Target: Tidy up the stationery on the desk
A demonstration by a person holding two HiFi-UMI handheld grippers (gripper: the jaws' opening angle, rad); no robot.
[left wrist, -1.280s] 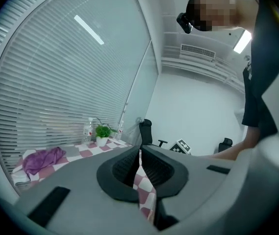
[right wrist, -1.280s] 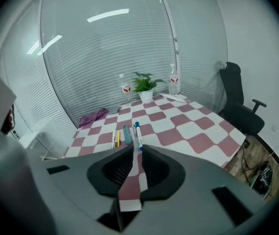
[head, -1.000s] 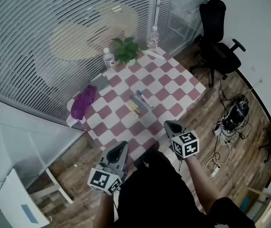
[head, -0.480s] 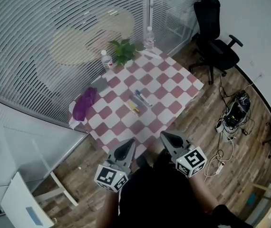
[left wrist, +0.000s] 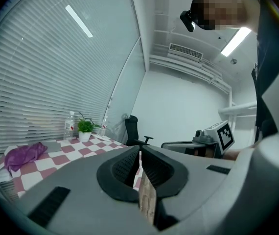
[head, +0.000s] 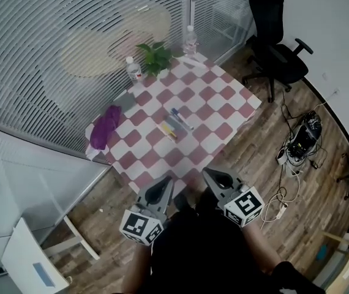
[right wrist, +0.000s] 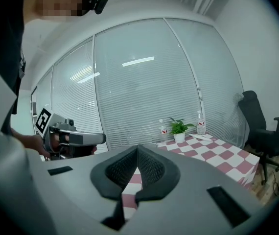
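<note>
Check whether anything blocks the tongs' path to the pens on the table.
Nothing visible does. The left tongs and right tongs hang short of the table; the pens lie mid-table, in the open. The purple cloth and plant sit well aside.

potted plant (head: pixel 155 55) between two water bottles (head: pixel 132 69), purple cloth (head: pixel 104 127) near left corner; black office chair (head: pixel 275 48) and cable tangle (head: pixel 300 144) on wood floor (head: pixel 266 141).

Small glass-walled office room

Curved glass walls (head: pixel 40 41) with slatted blinds close it in. A black swivel chair (head: pixel 275 38) stands near a desk (head: pixel 223 112) under a red-and-white checked cloth, cables (head: pixel 298 147) tangle on the wood-plank floor (head: pixel 254 161), and a strip light (left wrist: pixel 236 41) and an air vent (left wrist: pixel 184 50) sit overhead.
</note>
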